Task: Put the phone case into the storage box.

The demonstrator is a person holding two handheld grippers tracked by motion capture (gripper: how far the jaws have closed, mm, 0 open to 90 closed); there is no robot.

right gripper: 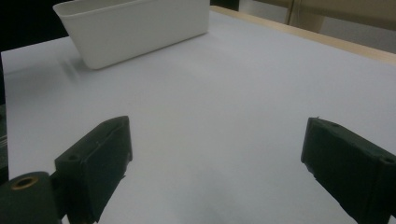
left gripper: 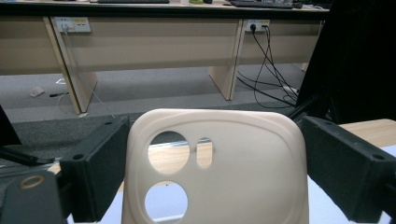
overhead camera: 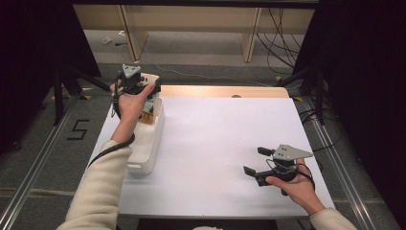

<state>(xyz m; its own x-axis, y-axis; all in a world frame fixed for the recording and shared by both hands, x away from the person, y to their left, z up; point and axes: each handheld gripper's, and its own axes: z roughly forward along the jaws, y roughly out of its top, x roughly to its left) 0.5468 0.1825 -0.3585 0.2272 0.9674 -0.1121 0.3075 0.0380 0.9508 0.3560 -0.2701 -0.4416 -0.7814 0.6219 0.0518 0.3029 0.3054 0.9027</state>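
Observation:
A cream phone case (left gripper: 233, 177) with round camera holes stands upright between the black jaws of my left gripper (left gripper: 215, 154), which is shut on its two side edges. From above, the left gripper (overhead camera: 143, 86) hangs over the far end of a white bin (overhead camera: 146, 148), and the case (overhead camera: 152, 78) pokes out beyond the hand. My right gripper (overhead camera: 255, 160) hovers low over the white table top (overhead camera: 215, 139) near the front right. Its jaws stand wide apart, and the right gripper (right gripper: 215, 158) has nothing between them.
The long white bin (right gripper: 135, 28) lies along the table's left edge, with small items (overhead camera: 151, 109) in its far end partly hidden by the hand. A wooden strip (overhead camera: 225, 91) borders the table's far side. Beyond are desks and cables (left gripper: 268, 60) on the floor.

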